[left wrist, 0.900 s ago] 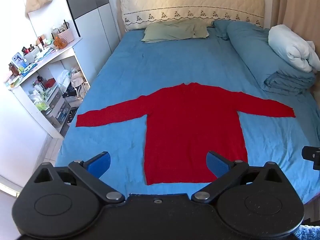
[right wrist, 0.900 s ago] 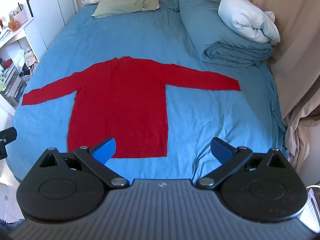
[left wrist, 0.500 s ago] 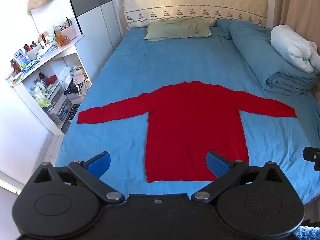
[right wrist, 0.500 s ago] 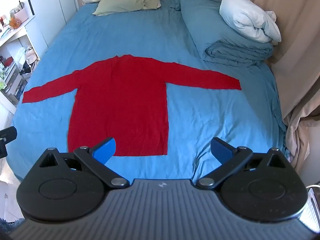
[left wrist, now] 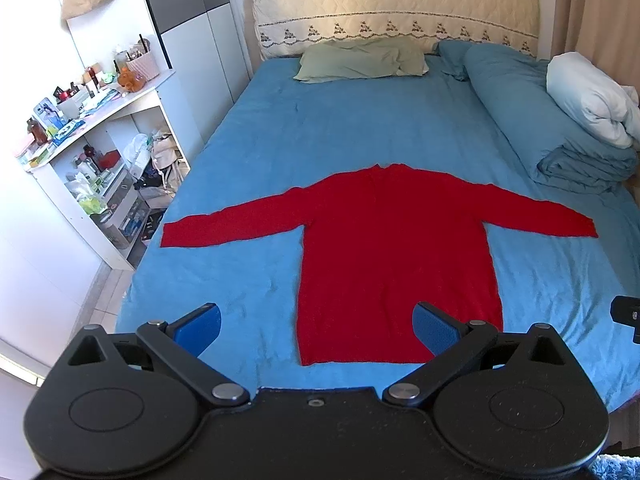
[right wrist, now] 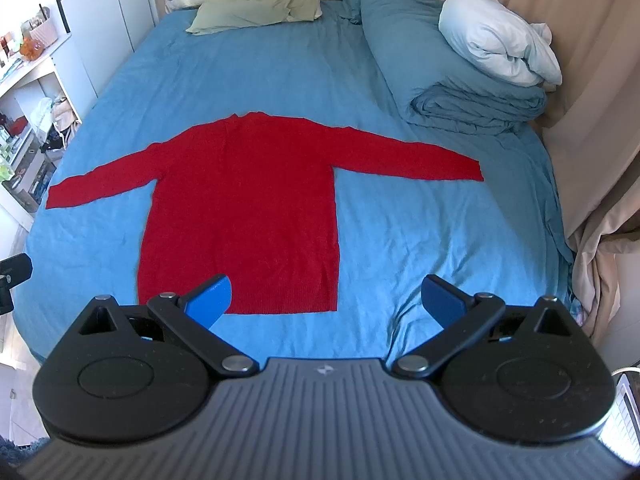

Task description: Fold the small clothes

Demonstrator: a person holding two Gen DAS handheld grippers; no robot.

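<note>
Sweater point(left wrist: 396, 256) lies flat on the bed point(left wrist: 280, 152), ahead of and below both grippers, sleeves running crosswise. Left gripper point(left wrist: 316, 326), jaws wide and empty, faces its hem's left half; right gripper point(right wrist: 326, 294), likewise released, faces the hem's right corner.

I see a plain red sweater point(left wrist: 396, 248) on a solid blue bedsheet point(left wrist: 320, 128). At the head edge lies a pale green pillow point(left wrist: 360, 58) under a cream quilted headboard point(left wrist: 392, 8) with an embroidered border. Along the right edge, a darker blue duvet point(right wrist: 452, 80) carries a white bundle point(right wrist: 496, 40). My grippers' pads point(right wrist: 210, 300) are blue on black arms; beige curtains point(right wrist: 592, 80) hang right.
</note>
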